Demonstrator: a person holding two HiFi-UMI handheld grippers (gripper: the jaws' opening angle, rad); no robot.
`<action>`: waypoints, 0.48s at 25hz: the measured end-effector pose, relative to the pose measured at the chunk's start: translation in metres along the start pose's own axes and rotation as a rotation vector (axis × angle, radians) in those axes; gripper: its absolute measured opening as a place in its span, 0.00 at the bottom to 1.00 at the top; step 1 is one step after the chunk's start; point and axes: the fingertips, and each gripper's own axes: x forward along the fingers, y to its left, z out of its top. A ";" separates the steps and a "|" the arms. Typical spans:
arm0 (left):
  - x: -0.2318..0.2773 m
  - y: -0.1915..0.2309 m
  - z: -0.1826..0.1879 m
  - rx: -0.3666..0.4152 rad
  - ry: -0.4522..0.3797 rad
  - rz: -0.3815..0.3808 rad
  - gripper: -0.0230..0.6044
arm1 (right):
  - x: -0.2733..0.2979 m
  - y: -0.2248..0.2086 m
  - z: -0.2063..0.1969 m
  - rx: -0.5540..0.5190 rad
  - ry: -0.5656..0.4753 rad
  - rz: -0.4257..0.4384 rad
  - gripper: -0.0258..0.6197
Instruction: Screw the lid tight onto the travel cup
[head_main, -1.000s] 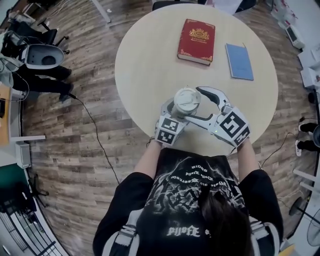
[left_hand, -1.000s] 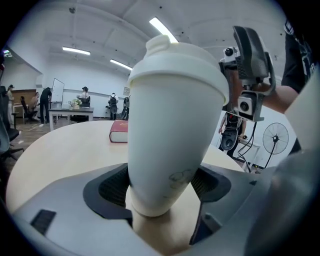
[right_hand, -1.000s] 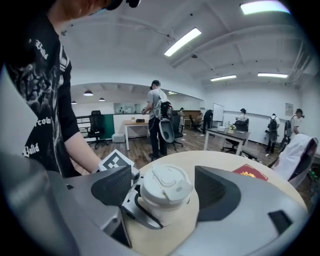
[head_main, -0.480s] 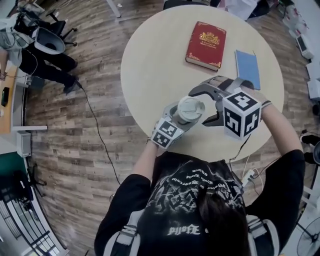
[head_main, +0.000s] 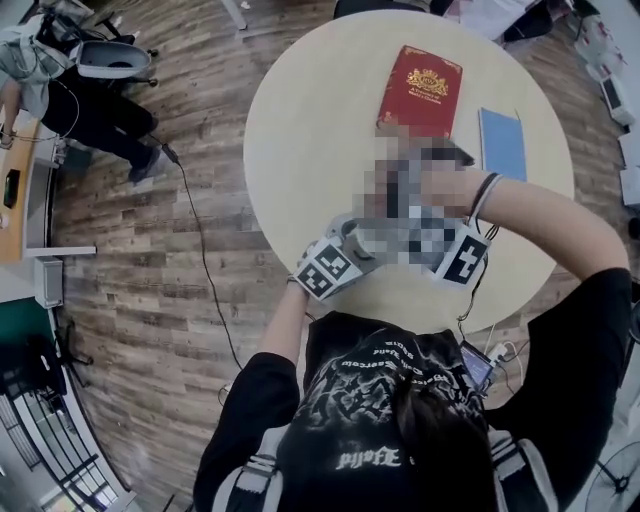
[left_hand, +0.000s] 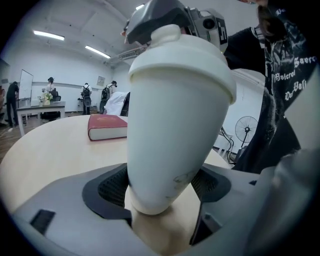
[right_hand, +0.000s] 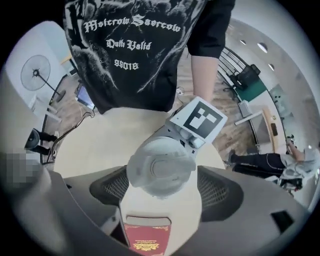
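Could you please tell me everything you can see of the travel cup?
The cup is plain white and plastic-looking. It tapers to a narrow base and has a faint scuff low down. Its domed lid, with a raised bump on top, sits on it. The left gripper clamps its lower body, close over the table. The right gripper straddles the lid from above; its jaws are opening and its pads are clear of the lid.
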 end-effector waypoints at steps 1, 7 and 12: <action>0.000 0.000 0.000 0.001 0.000 -0.003 0.67 | 0.002 -0.002 0.002 -0.032 -0.003 0.001 0.72; 0.001 0.001 -0.001 -0.002 -0.010 -0.010 0.67 | 0.010 0.002 0.007 -0.103 -0.012 0.060 0.72; 0.001 0.001 -0.001 -0.002 -0.017 -0.024 0.67 | 0.010 0.000 0.007 -0.056 0.005 0.058 0.72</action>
